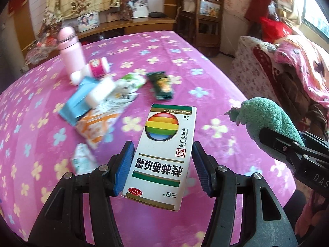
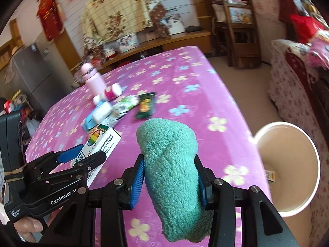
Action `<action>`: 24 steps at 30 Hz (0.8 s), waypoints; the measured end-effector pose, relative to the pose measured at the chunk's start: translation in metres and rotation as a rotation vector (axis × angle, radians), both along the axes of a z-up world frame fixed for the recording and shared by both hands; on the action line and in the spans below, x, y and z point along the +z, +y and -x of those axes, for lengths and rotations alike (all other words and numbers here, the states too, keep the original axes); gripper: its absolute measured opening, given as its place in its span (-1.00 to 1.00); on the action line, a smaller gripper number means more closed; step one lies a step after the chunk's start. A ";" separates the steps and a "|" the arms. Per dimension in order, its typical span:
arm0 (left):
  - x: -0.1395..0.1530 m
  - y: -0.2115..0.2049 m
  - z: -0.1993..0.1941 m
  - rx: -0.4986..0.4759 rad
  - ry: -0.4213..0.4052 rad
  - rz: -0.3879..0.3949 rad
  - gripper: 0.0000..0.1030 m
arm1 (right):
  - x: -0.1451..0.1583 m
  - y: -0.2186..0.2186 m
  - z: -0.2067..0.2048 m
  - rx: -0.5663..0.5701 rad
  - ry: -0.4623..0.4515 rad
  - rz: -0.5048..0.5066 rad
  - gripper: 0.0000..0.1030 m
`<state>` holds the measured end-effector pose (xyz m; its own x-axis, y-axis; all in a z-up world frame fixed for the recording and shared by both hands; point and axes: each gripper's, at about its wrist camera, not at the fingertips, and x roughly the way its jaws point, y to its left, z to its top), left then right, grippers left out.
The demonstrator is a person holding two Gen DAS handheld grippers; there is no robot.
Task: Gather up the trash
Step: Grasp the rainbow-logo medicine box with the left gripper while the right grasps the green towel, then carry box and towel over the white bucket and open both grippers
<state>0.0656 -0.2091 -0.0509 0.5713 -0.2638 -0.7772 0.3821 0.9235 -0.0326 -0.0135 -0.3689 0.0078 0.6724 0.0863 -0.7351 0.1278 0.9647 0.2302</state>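
Pink bottle (image 1: 68, 47) standing near the surface's (image 1: 185, 47) far left edge, wrapper pile (image 1: 102, 100) just beside it, left gripper (image 1: 162, 164) fingers pinching medicine box (image 1: 164, 150) above the near edge, right gripper (image 2: 169, 177) fingers squeezing green cloth (image 2: 172, 164), paper cup (image 2: 287, 168) off the right edge.

White cardboard medicine box with rainbow-striped sphere (image 1: 164, 154): held above the purple cloth, lower centre of frame. Teal fuzzy cloth roll (image 2: 172, 164): raised, lower centre. Remaining wrappers (image 1: 98, 107): piled upper left.
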 end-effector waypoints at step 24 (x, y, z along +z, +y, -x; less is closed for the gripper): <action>-0.022 -0.174 0.017 -0.284 0.072 0.010 0.09 | -0.026 -0.175 0.074 -0.365 0.078 -0.020 -0.17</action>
<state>0.0491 -0.3835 -0.0730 0.4166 -0.4129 -0.8099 0.6220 0.7792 -0.0773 -0.0871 -0.5436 -0.0185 0.6039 -0.1344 -0.7856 0.4805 0.8478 0.2244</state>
